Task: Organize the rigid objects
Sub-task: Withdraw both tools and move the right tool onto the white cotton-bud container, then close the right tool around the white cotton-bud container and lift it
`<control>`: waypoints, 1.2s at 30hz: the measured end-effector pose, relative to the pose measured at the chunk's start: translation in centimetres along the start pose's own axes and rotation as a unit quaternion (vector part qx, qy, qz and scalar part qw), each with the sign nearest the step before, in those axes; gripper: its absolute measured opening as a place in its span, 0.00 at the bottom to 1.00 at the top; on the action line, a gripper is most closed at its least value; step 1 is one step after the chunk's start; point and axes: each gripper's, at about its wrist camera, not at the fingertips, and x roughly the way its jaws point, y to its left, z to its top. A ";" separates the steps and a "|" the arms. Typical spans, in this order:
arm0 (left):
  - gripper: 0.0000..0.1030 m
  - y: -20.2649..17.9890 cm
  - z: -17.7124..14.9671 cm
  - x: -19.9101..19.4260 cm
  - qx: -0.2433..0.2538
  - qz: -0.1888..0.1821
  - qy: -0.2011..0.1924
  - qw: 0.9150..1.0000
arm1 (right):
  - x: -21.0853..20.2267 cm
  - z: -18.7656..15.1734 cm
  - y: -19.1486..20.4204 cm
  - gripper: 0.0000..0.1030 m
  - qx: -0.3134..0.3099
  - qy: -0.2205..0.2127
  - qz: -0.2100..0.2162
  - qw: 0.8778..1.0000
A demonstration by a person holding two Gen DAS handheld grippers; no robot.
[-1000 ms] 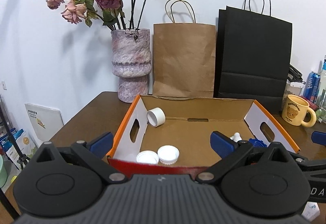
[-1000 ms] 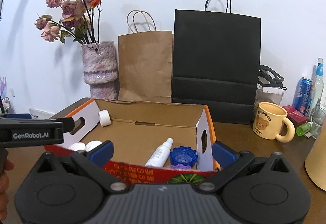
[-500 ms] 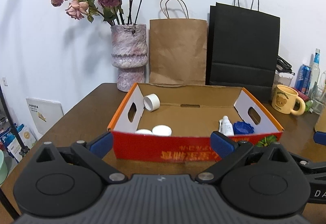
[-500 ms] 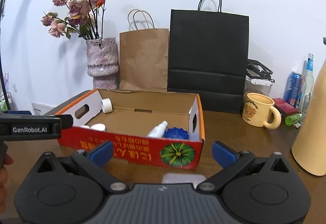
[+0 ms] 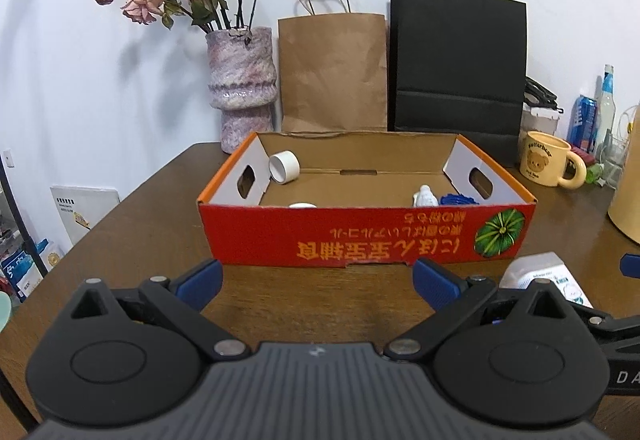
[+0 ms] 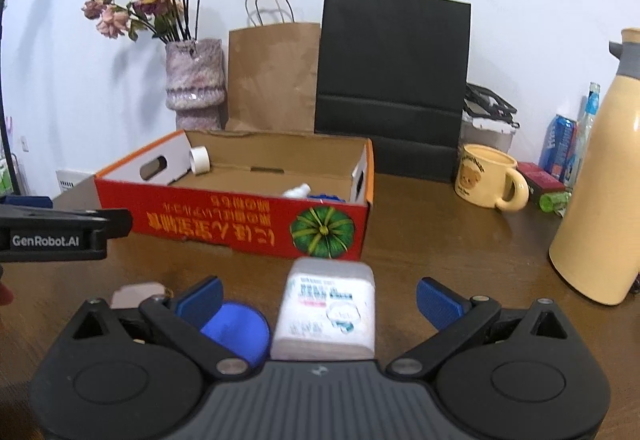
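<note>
A red cardboard box (image 5: 360, 236) (image 6: 240, 220) stands on the brown table. Inside it lie a white tape roll (image 5: 284, 167) (image 6: 199, 160), a white cap (image 5: 302, 205), a small white bottle (image 5: 425, 197) (image 6: 298, 192) and a blue lid (image 5: 460, 199). My left gripper (image 5: 318, 286) is open and empty, in front of the box. My right gripper (image 6: 318, 300) is open around a clear labelled container (image 6: 326, 308) that lies on the table, not touching it; the container also shows in the left wrist view (image 5: 544, 276). A blue disc (image 6: 236, 332) and a pinkish item (image 6: 134, 294) lie beside its left finger.
A vase of dried roses (image 5: 242, 80), a brown paper bag (image 5: 332, 72) and a black bag (image 5: 458, 60) stand behind the box. A yellow bear mug (image 6: 486, 182), a cream thermos (image 6: 600, 200), cans and bottles (image 6: 560, 148) are at the right.
Both grippers have pulled back from over the box toward the near table edge. The clear container and blue disc have come into the right wrist view between the fingers.
</note>
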 end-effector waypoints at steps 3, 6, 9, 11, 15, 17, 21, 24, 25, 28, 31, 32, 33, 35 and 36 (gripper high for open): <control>1.00 -0.2 -0.3 0.2 0.005 -0.001 0.000 1.000 | 0.5 -0.4 -0.3 1.00 0.005 0.007 -0.004 1.000; 1.00 -0.2 -0.6 0.4 0.006 -0.002 0.000 1.000 | 1.4 -0.8 -0.5 1.00 0.011 0.009 -0.011 1.000; 1.00 -0.2 -0.7 0.6 0.007 -0.005 0.000 1.000 | 2.4 -1.2 -0.8 1.00 0.024 0.016 -0.018 0.999; 1.00 -0.2 -0.8 0.7 0.008 -0.005 0.002 1.000 | 3.1 -1.3 -1.0 1.00 0.030 0.024 -0.019 0.999; 1.00 0.1 -0.9 1.0 0.003 -0.007 0.006 1.000 | 3.8 -1.3 -0.9 1.00 0.030 0.027 -0.021 0.999; 1.00 0.3 -0.8 1.0 -0.002 -0.008 0.006 1.000 | 4.2 -1.2 -0.8 0.99 0.031 0.030 -0.029 0.999; 1.00 0.7 -0.8 1.1 -0.012 -0.012 0.007 1.000 | 5.2 -1.2 -1.1 0.92 0.043 0.043 -0.033 0.998; 1.00 0.8 -0.8 1.1 -0.017 -0.017 0.008 1.000 | 5.6 -1.3 -1.3 0.86 0.051 0.048 -0.032 0.997; 1.00 0.9 -0.8 1.0 -0.020 -0.021 0.006 1.000 | 5.7 -1.3 -1.3 0.83 0.053 0.049 -0.031 0.997; 1.00 1.0 -0.7 0.9 -0.022 -0.027 0.006 0.999 | 6.0 -1.3 -1.4 0.75 0.056 0.053 -0.020 0.997; 1.00 0.9 -0.7 0.8 -0.020 -0.025 0.005 0.999 | 6.4 -1.4 -1.1 0.65 0.051 0.061 -0.012 0.997; 1.00 0.9 -0.7 0.8 -0.019 -0.026 0.006 0.999 | 6.5 -1.4 -1.0 0.63 0.050 0.063 -0.010 0.997; 1.00 0.9 -0.7 0.8 -0.020 -0.027 0.006 0.999 | 6.6 -1.4 -0.9 0.62 0.048 0.064 -0.012 0.997; 1.00 0.9 -0.7 0.8 -0.019 -0.027 0.007 0.999 | 6.7 -1.4 -0.8 0.62 0.044 0.062 -0.015 0.997; 1.00 0.8 -0.7 0.8 -0.018 -0.027 0.006 0.999 | 6.7 -1.4 -0.7 0.62 0.042 0.061 -0.014 0.997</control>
